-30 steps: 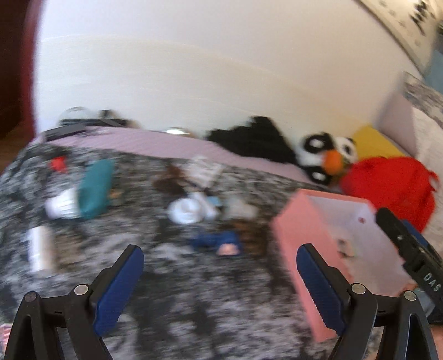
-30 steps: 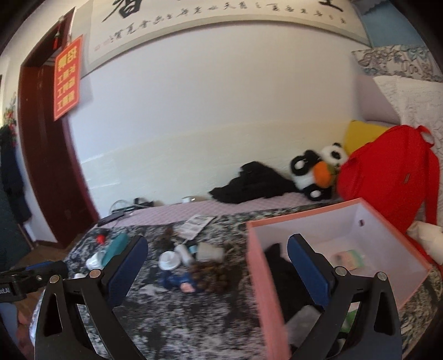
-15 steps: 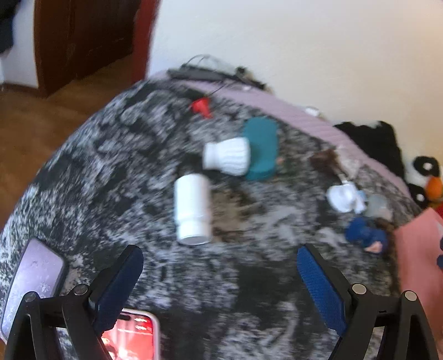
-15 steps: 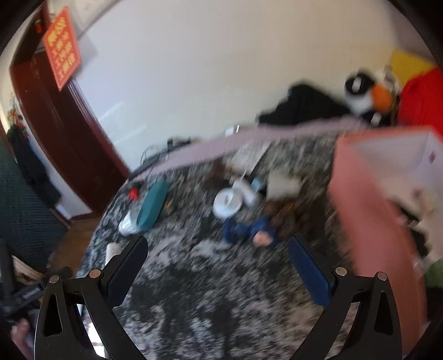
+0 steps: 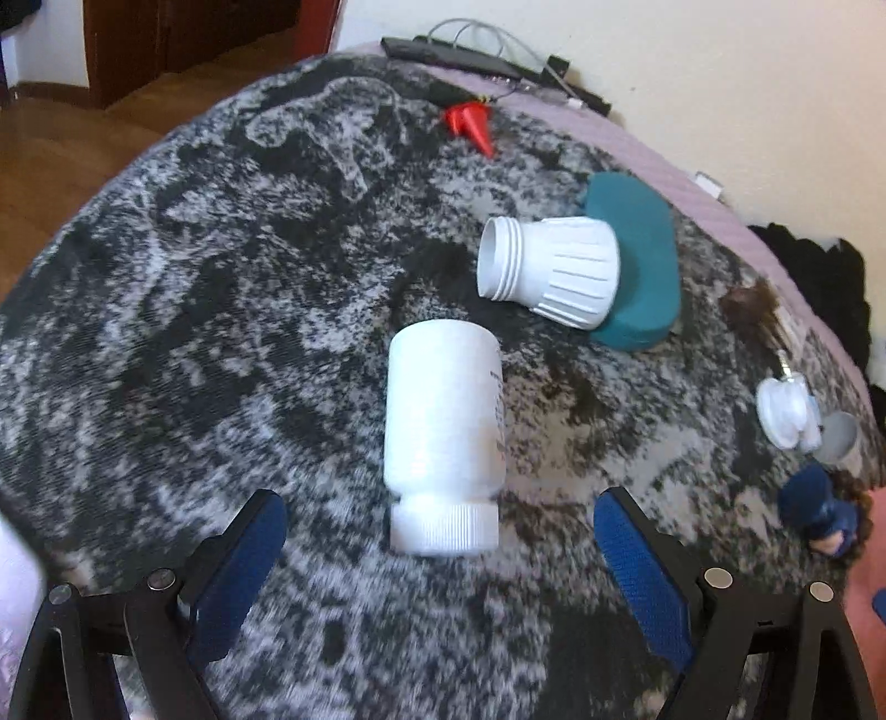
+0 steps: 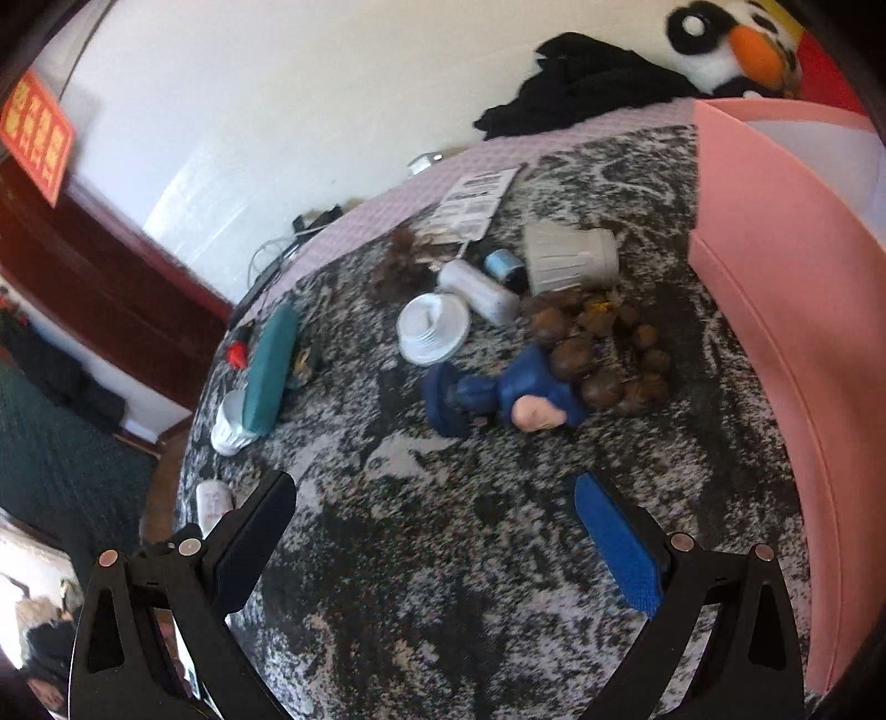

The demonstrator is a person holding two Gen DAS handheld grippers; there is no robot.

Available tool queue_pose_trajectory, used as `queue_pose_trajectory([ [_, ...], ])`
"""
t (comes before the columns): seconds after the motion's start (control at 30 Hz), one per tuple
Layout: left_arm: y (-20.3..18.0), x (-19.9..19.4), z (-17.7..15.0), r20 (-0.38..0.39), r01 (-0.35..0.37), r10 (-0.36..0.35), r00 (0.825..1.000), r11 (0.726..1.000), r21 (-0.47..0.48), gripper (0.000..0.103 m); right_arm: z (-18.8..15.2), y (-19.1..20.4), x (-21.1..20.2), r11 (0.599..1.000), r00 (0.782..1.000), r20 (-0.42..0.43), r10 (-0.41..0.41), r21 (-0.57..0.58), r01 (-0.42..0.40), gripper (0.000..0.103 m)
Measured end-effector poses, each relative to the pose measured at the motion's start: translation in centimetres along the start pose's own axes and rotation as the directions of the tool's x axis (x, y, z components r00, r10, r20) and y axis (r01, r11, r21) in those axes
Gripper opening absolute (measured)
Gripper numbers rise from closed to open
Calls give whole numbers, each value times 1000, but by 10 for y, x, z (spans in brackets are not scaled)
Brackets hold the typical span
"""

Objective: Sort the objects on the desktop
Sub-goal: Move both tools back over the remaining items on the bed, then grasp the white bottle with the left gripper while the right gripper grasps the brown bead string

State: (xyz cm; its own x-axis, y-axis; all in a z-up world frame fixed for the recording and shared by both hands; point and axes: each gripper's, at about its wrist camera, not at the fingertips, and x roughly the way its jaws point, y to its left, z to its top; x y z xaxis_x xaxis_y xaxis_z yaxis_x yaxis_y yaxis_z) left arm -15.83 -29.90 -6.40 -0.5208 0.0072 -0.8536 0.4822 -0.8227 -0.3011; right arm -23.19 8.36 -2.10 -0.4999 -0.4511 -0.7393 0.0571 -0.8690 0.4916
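both claws are seen spread wide, with nothing held between their blue pads. left claw (image 5: pixel 440 531) is positioned low over a black-and-white mottled cover (image 5: pixel 221 310), and a white bottle (image 5: pixel 443 443) is found lying on its side between the two fingers' lines, its ribbed cap turned toward the camera; the bottle is not touched by either pad. beyond it, a white ribbed cup (image 5: pixel 554 271) is seen tipped over, its open mouth facing left, resting against a teal case (image 5: pixel 642 266). a red cone-shaped piece (image 5: pixel 470 123) is placed farther back, near a black strip with cables (image 5: pixel 470 55) at the wall.

right claw (image 6: pixel 434 531) is held above a bare patch of the same cover. ahead of it, a small blue figurine (image 6: pixel 498 393) is laid on its side, touching a heap of brown nuts (image 6: pixel 603 354). a white lid (image 6: pixel 433 328) is seen just behind the figurine, beside a grey tube (image 6: pixel 479 291) and a grey ribbed cup (image 6: pixel 570 257) lying tipped. a printed paper (image 6: pixel 476 202) is spread farther back. a pink box (image 6: pixel 786 288) is stood at the right, well apart from the figurine. a plush toy (image 6: pixel 731 44) and black cloth (image 6: pixel 576 83) are seen by the wall. the teal case and white ribbed cup are also visible at the left of this view.
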Motion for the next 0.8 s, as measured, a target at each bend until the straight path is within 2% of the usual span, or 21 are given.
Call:
queue_pose_trajectory([
  [0.1,-3,15,4,-11,-16,17,1000,1000,2,92,12,-8,-1,999,999,35,-42,-4,42,102],
  [0.17,-9,24,4,-15,-34,35,999,999,34,71,20,-14,-2,998,996,59,-69,-6,70,102],
  [0.2,-11,28,3,-23,-53,54,998,997,53,44,24,-17,-3,996,994,71,-83,-7,84,102],
  [0.3,-20,31,-1,-10,-104,105,994,990,98,44,33,-24,-2,993,989,95,-115,-13,117,102],
  [0.37,-21,28,-3,-11,-93,94,995,991,93,44,34,-24,1,993,989,94,-114,-27,117,99],
  [0.43,-20,26,-4,-23,-65,67,997,995,80,44,35,-22,6,989,988,93,-125,-64,131,90],
  [0.57,-23,19,-10,-28,-56,59,998,994,89,44,34,-15,24,966,977,97,-190,-159,204,77],
  [0.63,-26,14,-13,-29,-54,57,998,994,95,44,36,-14,35,953,970,96,-222,-189,237,67],
  [0.7,-27,13,-14,-27,-54,57,998,993,105,44,39,-18,44,946,967,90,-239,-203,253,64],
  [0.8,-28,11,-13,-22,-51,54,998,992,119,44,43,-26,52,952,972,77,-221,-200,233,57],
])
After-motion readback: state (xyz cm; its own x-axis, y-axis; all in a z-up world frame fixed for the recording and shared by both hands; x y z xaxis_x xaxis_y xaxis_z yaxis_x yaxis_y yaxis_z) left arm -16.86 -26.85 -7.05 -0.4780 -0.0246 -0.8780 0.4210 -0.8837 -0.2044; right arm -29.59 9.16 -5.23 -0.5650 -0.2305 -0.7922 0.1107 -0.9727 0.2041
